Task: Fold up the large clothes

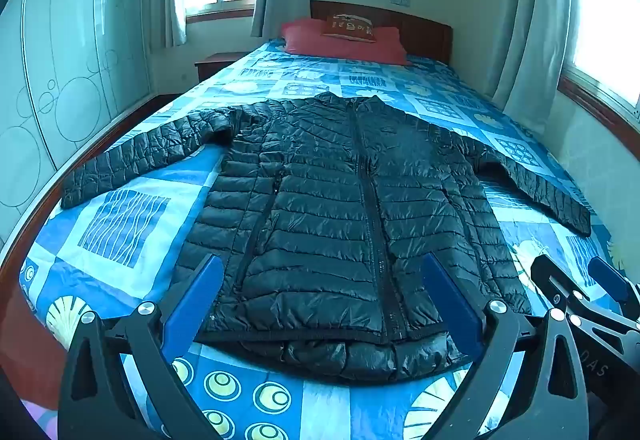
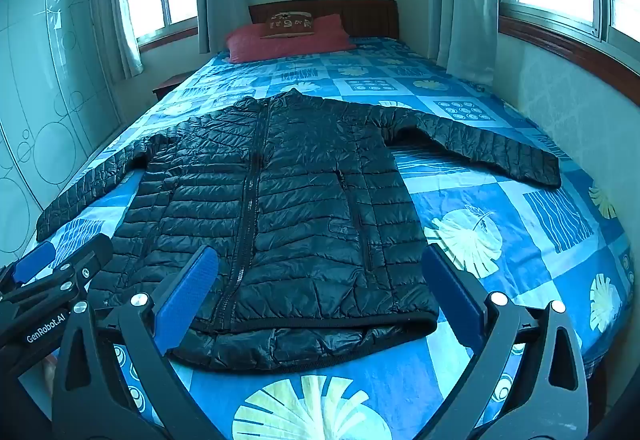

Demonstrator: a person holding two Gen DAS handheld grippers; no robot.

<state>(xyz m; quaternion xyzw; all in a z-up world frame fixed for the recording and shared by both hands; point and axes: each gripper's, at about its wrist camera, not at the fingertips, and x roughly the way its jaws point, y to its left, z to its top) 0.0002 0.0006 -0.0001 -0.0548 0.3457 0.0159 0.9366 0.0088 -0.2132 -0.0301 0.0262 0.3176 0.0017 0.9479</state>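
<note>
My left gripper [image 1: 322,290] hangs wide open over the hem of a black quilted puffer jacket [image 1: 332,207], zipped and spread flat, sleeves out, on the blue patterned bedspread [image 1: 124,224]. My right gripper [image 1: 580,280] peeks in bottom right.

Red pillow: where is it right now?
The red pillow lies at the far end of the bed, against the wooden headboard, with a small brown cushion on top, well beyond the black jacket.
</note>
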